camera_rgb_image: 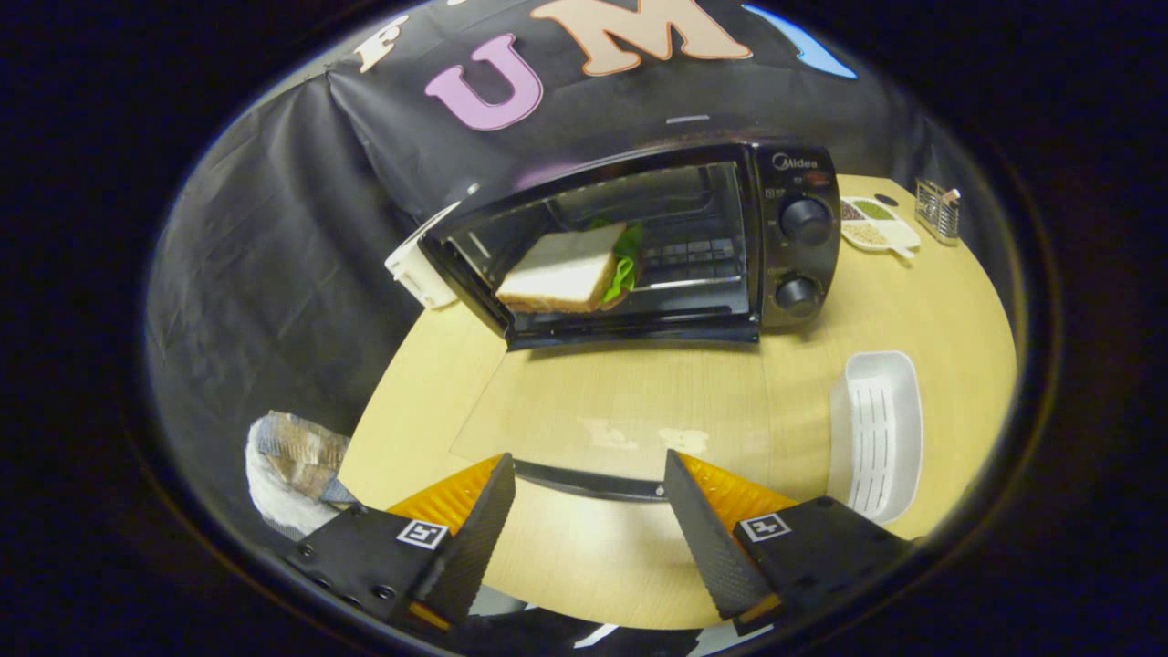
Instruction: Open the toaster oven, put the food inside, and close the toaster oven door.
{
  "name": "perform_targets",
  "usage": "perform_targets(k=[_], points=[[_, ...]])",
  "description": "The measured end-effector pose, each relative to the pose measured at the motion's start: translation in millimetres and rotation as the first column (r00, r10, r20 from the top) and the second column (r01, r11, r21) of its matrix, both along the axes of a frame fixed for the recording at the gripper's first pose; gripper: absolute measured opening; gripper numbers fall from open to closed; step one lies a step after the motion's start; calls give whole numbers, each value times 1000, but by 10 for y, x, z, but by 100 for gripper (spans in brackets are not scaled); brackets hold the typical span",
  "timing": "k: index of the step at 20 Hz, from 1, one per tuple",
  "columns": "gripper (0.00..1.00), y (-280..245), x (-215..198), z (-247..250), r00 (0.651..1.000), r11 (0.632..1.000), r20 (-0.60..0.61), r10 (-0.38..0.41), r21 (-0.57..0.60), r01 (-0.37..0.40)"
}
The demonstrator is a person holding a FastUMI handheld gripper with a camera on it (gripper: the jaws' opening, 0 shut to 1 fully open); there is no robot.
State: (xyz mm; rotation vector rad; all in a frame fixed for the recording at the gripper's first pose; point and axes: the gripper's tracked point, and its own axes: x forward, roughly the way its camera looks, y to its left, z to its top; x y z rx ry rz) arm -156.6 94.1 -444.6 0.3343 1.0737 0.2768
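Gripper view: the tongs are released, fingers spread wide, with the handle of the lowered glass door between their tips, untouched. At 12 o'clock beyond them the toaster oven stands open on the tabletop — the sandwich lies inside it. At 2 o'clock, just beside the door, lies a white tray.

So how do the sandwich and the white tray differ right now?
The sandwich sits inside the toaster oven, well beyond the open gripper; the white tray lies out on the table, ahead of the fingers and off to the right. The sandwich is a tan-and-white wedge with green leaves; the white tray is a plain slotted oblong with nothing in it. Neither is being touched.
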Motion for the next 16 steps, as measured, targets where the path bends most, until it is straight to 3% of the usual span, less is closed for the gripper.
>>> perform_targets(k=[8, 16], points=[[100, -94, -345, -296, 992, 999, -121, 24, -39, -29], [99, -236, -273, -376, 991, 998, -130, -14, -67, 5]])
